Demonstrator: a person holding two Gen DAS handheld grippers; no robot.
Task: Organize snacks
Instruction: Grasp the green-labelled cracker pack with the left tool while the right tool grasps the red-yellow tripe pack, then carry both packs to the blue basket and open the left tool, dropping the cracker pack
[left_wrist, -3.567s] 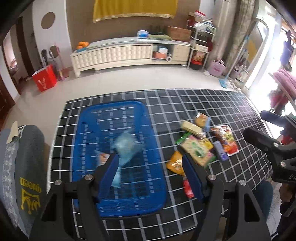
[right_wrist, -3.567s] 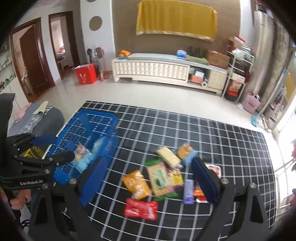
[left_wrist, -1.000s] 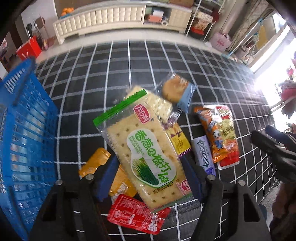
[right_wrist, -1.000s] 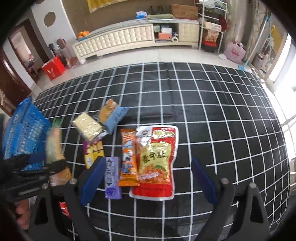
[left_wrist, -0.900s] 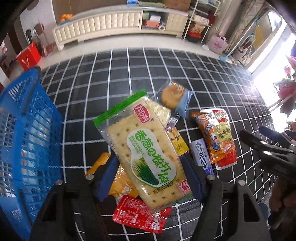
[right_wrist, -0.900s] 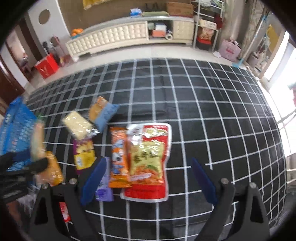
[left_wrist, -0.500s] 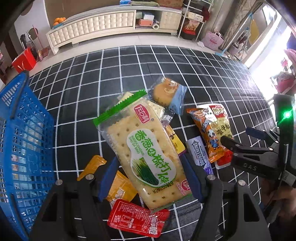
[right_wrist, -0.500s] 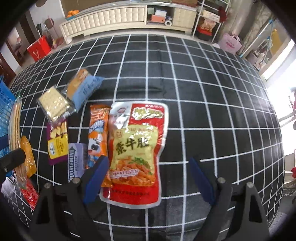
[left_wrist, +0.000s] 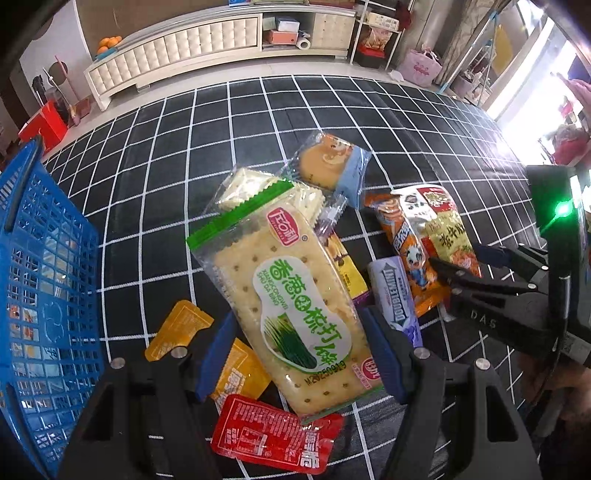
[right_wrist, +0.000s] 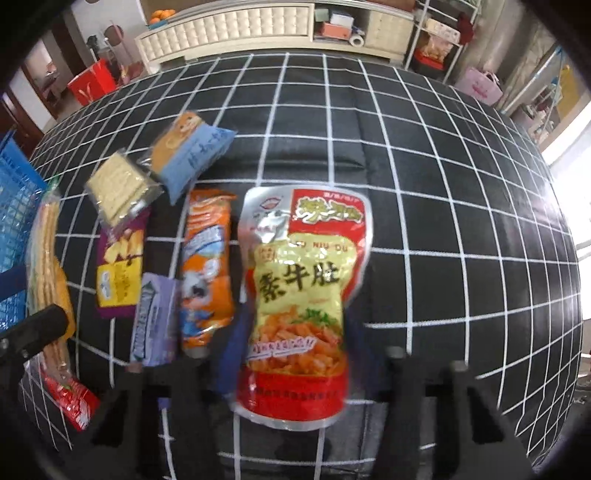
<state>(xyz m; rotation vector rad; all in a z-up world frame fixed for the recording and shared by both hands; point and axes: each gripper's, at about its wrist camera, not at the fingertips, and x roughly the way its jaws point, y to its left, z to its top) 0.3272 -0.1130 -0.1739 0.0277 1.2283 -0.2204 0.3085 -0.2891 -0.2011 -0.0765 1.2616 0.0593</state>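
Observation:
My left gripper (left_wrist: 295, 328) is shut on a clear green-topped cracker pack (left_wrist: 280, 280), held tilted above the black checked cloth (left_wrist: 258, 110). The blue basket (left_wrist: 44, 258) stands at the left with a few packets inside. In the right wrist view a red and yellow pouch (right_wrist: 299, 280) lies lengthwise between the blurred fingers of my right gripper (right_wrist: 291, 332), which press its two sides. The right gripper (left_wrist: 454, 266) shows at the right of the left wrist view, over that pouch. The cracker pack (right_wrist: 46, 258) appears edge-on at the left.
Loose snacks lie on the cloth: a blue-ended biscuit pack (left_wrist: 328, 162), a small clear cracker pack (left_wrist: 243, 184), an orange packet (right_wrist: 207, 266), purple gum (right_wrist: 155, 314), a purple-yellow pack (right_wrist: 118, 266), orange sachets (left_wrist: 177, 328) and a red sachet (left_wrist: 273, 435). The cloth's far and right parts are bare.
The right gripper has come down over the red pouch and its fingers have narrowed onto it. The left gripper still holds the cracker pack, shifted slightly away from the basket.

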